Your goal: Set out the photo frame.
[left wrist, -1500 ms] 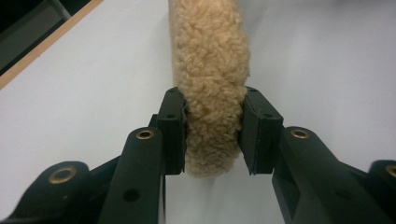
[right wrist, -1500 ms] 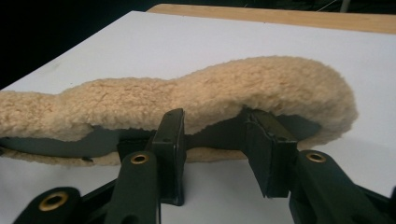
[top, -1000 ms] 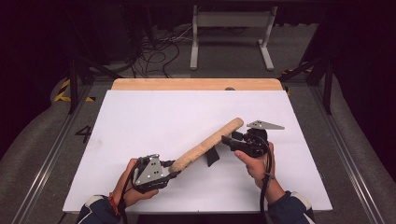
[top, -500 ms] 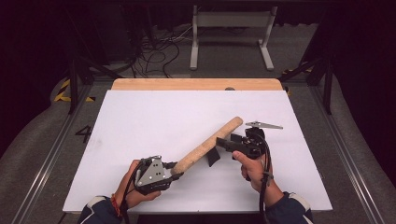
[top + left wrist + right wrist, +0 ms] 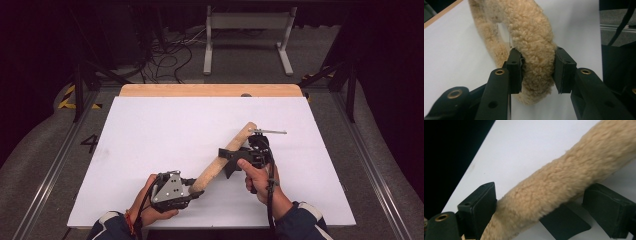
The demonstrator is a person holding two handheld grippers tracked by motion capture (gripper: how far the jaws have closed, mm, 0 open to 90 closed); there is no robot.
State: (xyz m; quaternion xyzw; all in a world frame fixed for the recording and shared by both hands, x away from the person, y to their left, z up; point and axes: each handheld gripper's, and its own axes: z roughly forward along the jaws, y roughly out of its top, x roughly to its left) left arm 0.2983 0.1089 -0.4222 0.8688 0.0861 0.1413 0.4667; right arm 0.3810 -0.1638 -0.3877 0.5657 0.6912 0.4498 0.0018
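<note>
Judging the step in hand as a release by the right gripper, ahead of a fresh hold on the fleece roll.

Advised for a clean release:
- Draw the right gripper straight back off the roll until both pads clear the pile; no sideways drag.
- Hold the left clamp firm and level, to prevent swing or sag of the free end.
- Re-close only with the roll centred between the pads.

Left gripper: clamped on the near end of the roll, pads pressed into the fleece from 2 sides, pile bulging around them.

Right gripper: jaws just been opening, now wide. Roll lying between them at about mid-length, unsqueezed; 1 pad against the pile at most, the other standing clear.

Roll position: over the near right part of the white table top, slanting from near its front edge up toward its far right corner. Resting on the table top or carried just above it: not determinable.
</note>
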